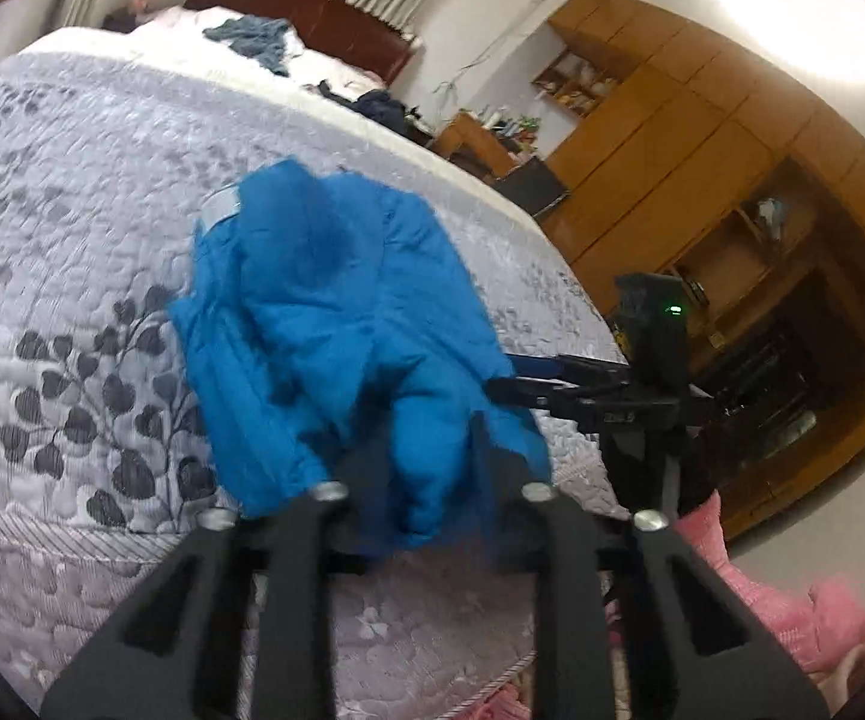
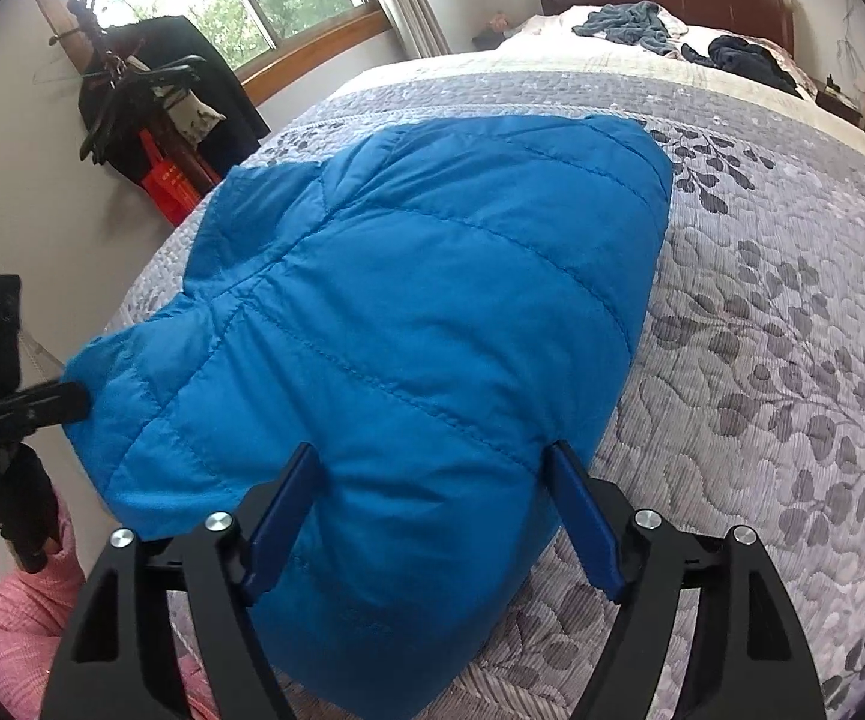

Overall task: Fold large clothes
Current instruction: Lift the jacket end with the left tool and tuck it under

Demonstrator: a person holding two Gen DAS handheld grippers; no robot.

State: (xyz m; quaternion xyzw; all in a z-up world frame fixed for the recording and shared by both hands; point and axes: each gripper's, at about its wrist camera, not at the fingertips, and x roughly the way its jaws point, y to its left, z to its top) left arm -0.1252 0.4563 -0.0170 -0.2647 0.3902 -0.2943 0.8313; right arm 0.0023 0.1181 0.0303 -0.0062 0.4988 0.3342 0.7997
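Note:
A blue quilted jacket (image 2: 432, 276) lies bunched on the grey leaf-print bedspread (image 2: 792, 312). In the right wrist view my right gripper (image 2: 432, 456) stands wide open, with its blue pads (image 2: 582, 516) on either side of the jacket's near end. At that view's left edge my left gripper (image 2: 66, 402) pinches the jacket's left corner. In the left wrist view the jacket (image 1: 336, 312) is crumpled, and a puffy fold sits between the fingers of my left gripper (image 1: 414, 450). My right gripper (image 1: 516, 384) reaches in from the right and touches the jacket's edge.
A grey-blue garment (image 2: 630, 24) and a dark one (image 2: 750, 60) lie near the pillows and headboard. Pink fabric (image 1: 792, 612) sits off the bed's near edge. Wooden cabinets (image 1: 702, 138) line one side. A coat rack with dark clothes (image 2: 156, 90) stands by the window.

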